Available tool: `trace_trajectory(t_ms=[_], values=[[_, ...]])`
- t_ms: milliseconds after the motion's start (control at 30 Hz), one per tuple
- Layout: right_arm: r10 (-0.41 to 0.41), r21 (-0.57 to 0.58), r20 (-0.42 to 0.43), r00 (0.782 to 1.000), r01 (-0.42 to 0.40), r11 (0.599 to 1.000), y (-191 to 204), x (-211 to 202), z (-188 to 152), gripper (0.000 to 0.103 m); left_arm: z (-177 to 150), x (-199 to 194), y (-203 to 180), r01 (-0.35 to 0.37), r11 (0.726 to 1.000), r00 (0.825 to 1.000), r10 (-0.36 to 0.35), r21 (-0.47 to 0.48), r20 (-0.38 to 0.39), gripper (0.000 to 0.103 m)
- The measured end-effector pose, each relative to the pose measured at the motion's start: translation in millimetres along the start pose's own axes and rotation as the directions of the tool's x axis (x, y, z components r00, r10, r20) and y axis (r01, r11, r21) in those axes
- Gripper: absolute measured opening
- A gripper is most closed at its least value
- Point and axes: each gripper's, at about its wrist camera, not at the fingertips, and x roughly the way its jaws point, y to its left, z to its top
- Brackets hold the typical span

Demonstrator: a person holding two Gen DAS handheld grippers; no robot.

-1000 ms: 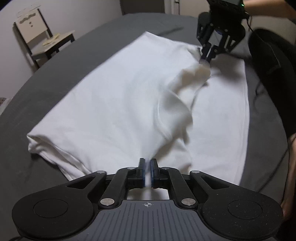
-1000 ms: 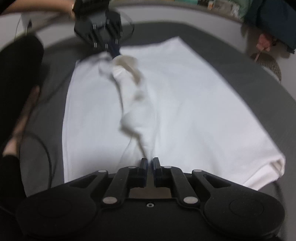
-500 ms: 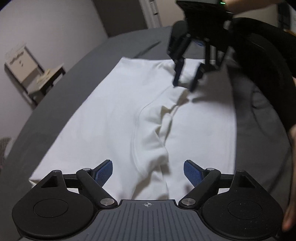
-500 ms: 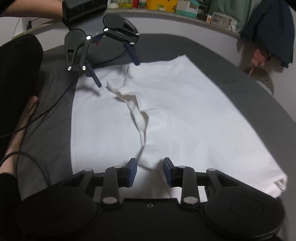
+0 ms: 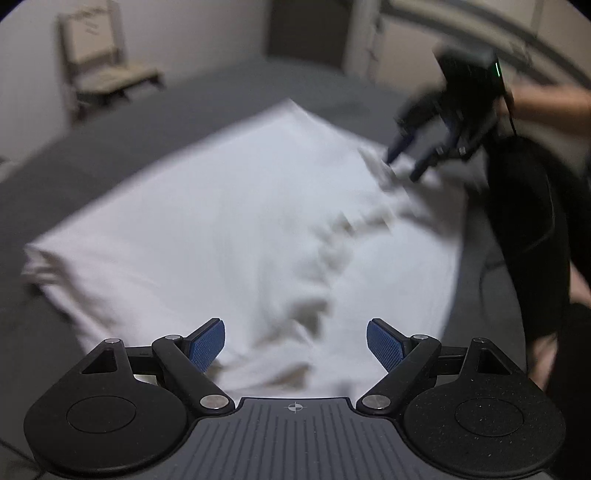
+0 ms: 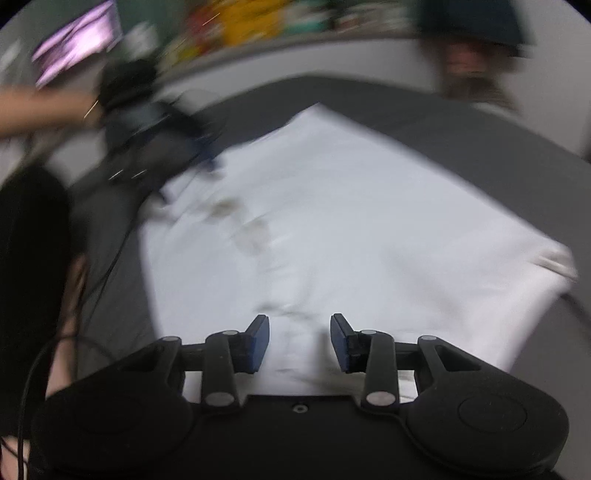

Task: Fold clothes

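A white garment lies spread on the dark grey bed, with a rumpled ridge running across its middle from near to far. My left gripper hangs open over the garment's near edge, nothing between its blue pads. The right gripper shows at the far side of the left wrist view, open just above the cloth. In the right wrist view the same white garment fills the middle and my right gripper stands open over its near edge. The left gripper appears there as a dark blur at the upper left.
The dark grey bed cover surrounds the garment. A pale chair stands by the wall at the back left. A person's dark-clad leg and a cable lie along the right side. Shelves with coloured items run behind the bed.
Both grippers held the raised fold of the garment a second ago, then opened and let it drop. Now both have pulled back and up, and the views are blurred by motion.
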Motion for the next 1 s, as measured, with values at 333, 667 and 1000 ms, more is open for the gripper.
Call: trace_trajectory(t_ms=[333, 667, 1000], values=[[-0.162, 0.46, 0.07, 0.984, 0.112, 0.881, -104.9, -14.5, 15.3, 0.062, -0.8, -18.0, 119.2, -0.162, 0.854, 0.939, 0.286, -0.494, 0.188, 0.103], [-0.173, 0.568, 0.02, 0.985, 0.131, 0.813, -165.8, 11.3, 39.0, 0.073, 21.1, 35.0, 184.7, -0.222, 0.762, 0.949, 0.312, -0.608, 0.045, 0.103], [-0.002, 0.671, -0.04, 0.999, 0.028, 0.741, -197.1, 45.7, 42.8, 0.071, 18.6, 79.5, 209.1, -0.173, 0.724, 0.98, 0.196, -0.668, -0.041, 0.103]])
